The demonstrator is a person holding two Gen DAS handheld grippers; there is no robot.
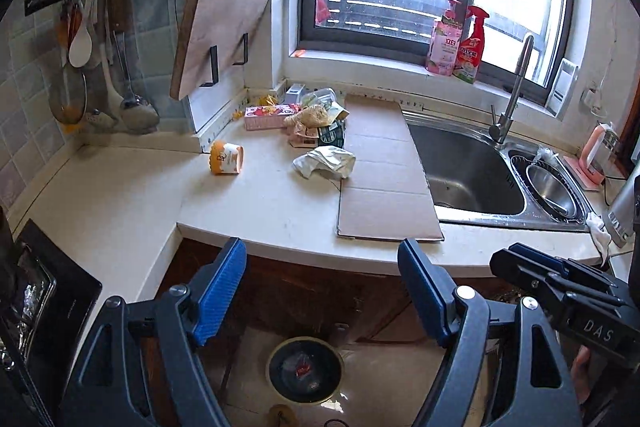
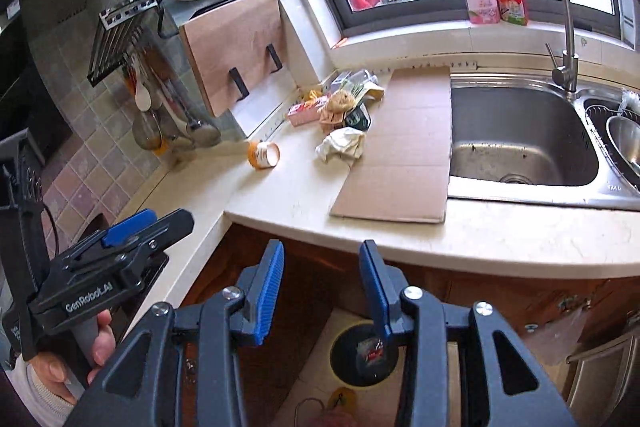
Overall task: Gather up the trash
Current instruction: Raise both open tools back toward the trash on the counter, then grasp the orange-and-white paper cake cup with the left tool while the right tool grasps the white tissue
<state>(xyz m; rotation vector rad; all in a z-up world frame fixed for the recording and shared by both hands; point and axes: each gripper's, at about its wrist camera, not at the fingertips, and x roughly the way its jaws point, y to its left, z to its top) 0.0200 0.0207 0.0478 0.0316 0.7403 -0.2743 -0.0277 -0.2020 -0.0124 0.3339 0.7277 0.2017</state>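
Trash lies on the white counter (image 1: 264, 203): a tipped orange-and-white paper cup (image 1: 227, 157) (image 2: 264, 155), a crumpled white paper (image 1: 325, 162) (image 2: 341, 145), a pink box (image 1: 268, 117) (image 2: 306, 111) and a pile of wrappers (image 1: 320, 119) (image 2: 348, 99) in the back corner. A black trash bin (image 1: 305, 370) (image 2: 362, 353) with something red inside stands on the floor below. My left gripper (image 1: 322, 267) is open and empty, in front of the counter edge above the bin. My right gripper (image 2: 322, 263) is open and empty, likewise above the bin.
A flat cardboard sheet (image 1: 382, 167) (image 2: 404, 143) lies beside the steel sink (image 1: 464, 167) (image 2: 520, 135). A cutting board (image 1: 218, 31) hangs at the back. Soap bottles (image 1: 460, 43) stand on the sill. A stove (image 1: 36, 307) is at the left.
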